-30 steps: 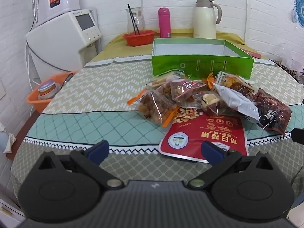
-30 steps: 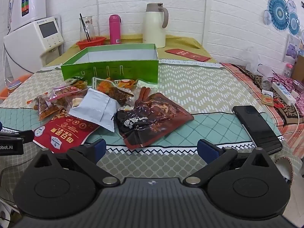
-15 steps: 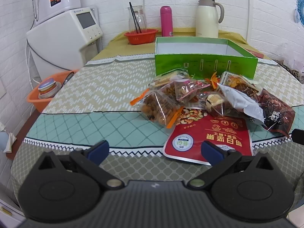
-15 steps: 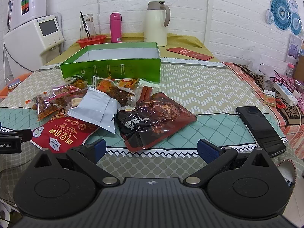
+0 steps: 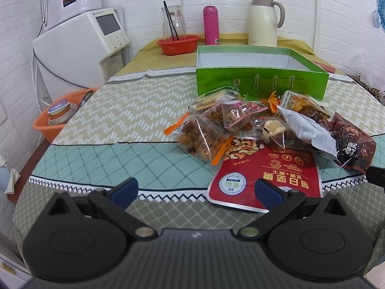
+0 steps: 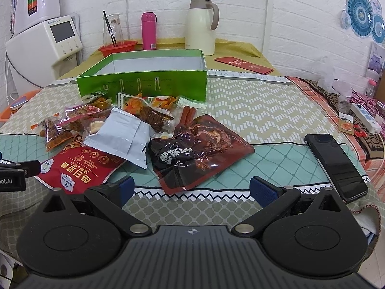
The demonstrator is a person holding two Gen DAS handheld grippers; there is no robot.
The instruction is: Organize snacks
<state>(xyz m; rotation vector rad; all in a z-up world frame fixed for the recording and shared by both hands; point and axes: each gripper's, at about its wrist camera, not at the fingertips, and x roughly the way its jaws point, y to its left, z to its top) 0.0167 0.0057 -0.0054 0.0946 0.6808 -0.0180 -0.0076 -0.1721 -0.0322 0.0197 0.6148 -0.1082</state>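
Note:
A pile of snack packets lies on the table in front of an open green box. Nearest me are a red nut pouch, a dark brown meat pouch, a silver-white bag and clear packets with orange edges. My left gripper is open above the near table edge, its right finger over the red pouch's corner. Just short of the brown pouch, my right gripper is open too, holding nothing.
A black phone lies at the right near edge. Behind the box stand a cream jug, a pink flask, a glass carafe in a red basket. A white appliance and an orange basin are at left.
Both grippers have edged forward and slightly up; the snack pile and box sit a little lower and nearer in each view. No packet has moved.

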